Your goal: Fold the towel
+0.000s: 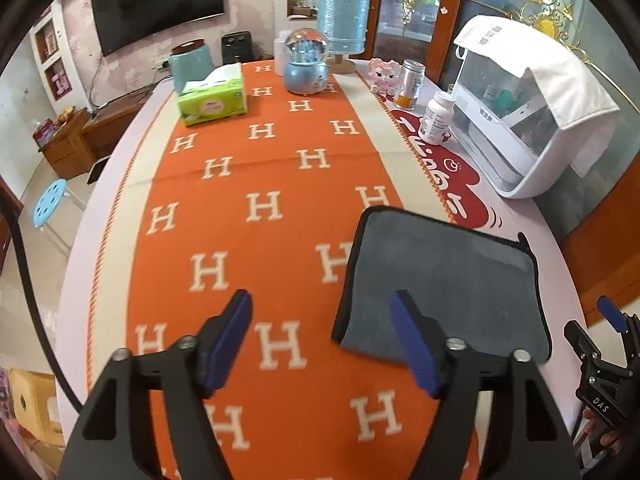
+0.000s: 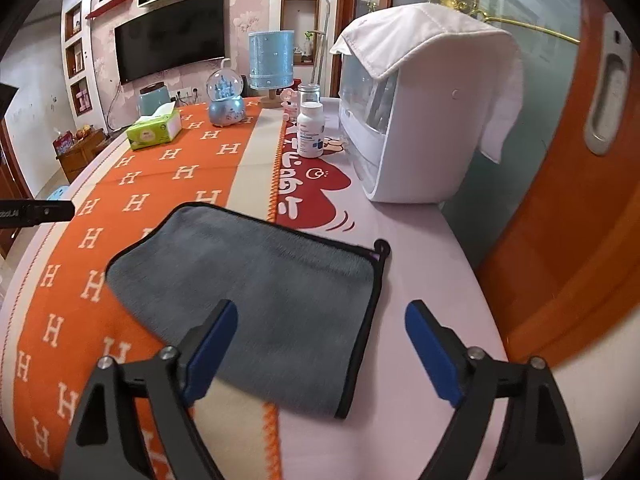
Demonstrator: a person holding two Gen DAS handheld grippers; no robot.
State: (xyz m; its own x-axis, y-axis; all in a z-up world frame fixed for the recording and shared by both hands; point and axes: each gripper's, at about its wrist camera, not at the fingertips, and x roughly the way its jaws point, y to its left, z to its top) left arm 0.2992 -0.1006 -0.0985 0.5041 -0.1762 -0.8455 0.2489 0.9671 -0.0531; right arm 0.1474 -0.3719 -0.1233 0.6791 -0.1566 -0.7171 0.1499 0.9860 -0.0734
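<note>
A grey towel (image 1: 444,280) with black edging lies folded flat on the table, partly on the orange H-patterned runner (image 1: 256,208). It also shows in the right wrist view (image 2: 264,296). My left gripper (image 1: 324,304) is open and empty, above the runner, with its right finger over the towel's near left corner. My right gripper (image 2: 320,316) is open and empty, above the towel's near right part. The right gripper also shows at the right edge of the left wrist view (image 1: 608,344).
A white appliance (image 2: 416,120) draped with a white cloth stands at the right. A pill bottle (image 2: 311,128), snow globe (image 2: 226,98), blue lamp (image 2: 272,64) and green tissue pack (image 2: 154,128) stand at the far end. The table edge curves close at the right.
</note>
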